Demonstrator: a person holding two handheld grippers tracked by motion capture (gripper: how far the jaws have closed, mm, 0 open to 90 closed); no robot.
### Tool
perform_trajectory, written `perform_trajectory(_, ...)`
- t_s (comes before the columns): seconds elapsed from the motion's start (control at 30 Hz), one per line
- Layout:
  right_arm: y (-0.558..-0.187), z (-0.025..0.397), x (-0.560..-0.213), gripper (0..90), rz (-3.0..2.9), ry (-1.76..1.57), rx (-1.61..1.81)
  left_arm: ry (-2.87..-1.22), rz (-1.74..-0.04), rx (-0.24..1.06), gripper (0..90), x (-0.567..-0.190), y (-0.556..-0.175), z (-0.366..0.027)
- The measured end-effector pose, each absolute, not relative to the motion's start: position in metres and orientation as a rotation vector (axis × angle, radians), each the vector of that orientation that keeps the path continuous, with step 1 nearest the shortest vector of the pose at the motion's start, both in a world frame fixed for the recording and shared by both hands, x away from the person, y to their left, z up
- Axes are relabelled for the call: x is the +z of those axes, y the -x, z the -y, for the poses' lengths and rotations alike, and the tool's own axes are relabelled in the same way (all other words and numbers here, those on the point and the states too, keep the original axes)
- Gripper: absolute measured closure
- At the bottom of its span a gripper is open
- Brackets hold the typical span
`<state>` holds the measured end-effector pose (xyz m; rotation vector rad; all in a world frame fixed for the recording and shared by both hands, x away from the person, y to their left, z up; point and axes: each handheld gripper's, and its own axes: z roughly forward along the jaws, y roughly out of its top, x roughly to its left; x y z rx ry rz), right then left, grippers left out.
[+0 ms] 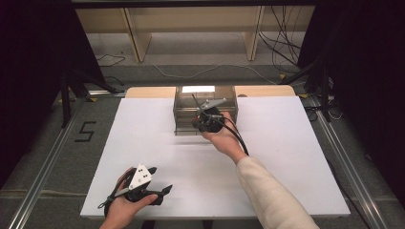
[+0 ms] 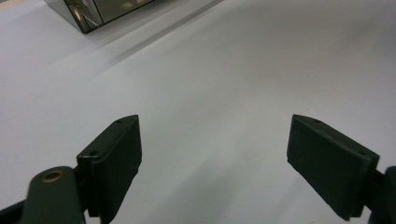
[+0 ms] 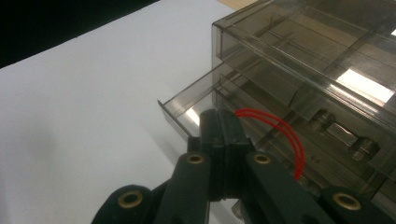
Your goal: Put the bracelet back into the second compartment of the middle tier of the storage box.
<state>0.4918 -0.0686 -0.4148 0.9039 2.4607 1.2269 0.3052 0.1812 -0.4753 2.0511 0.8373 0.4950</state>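
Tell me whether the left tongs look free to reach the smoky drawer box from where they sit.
Probably yes: the left tongs sit open near the table's front edge, with bare white tabletop up to the drawer box. The right tongs occupy its front right.

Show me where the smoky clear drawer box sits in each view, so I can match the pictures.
High view: the drawer box stands at the far middle of the white table, with the right claw at its front.
Left gripper view: one corner at top left, far beyond the open jaws.
Right gripper view: it covers the upper right, one drawer pulled out.
Shared landmark: the white table.
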Motion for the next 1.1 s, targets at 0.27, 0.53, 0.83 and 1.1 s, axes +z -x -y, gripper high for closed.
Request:
perform_trajectory(0.27, -0.497, 0.071, -0.419, 90.0, -2.465, -0.930, 1.217, -2.051, -0.837, 0.495, 17.9, -0.475, -0.305, -0.181)
perform_trajectory(0.53, -0.501, 0.073, -0.422, 90.0, -2.463, -0.951, 1.205, -2.050, -0.837, 0.495, 17.9, -0.475, -0.305, -0.181)
perform_trajectory(0.83, -0.504, 0.076, -0.425, 90.0, -2.459, -0.979, 1.185, -2.051, -0.837, 0.495, 17.9, -0.475, -0.305, -0.181)
perform_trajectory(1.1, -0.505, 0.078, -0.426, 90.0, -2.455, -0.990, 1.170, -2.050, -0.836, 0.495, 18.0, -0.475, -0.305, -0.181)
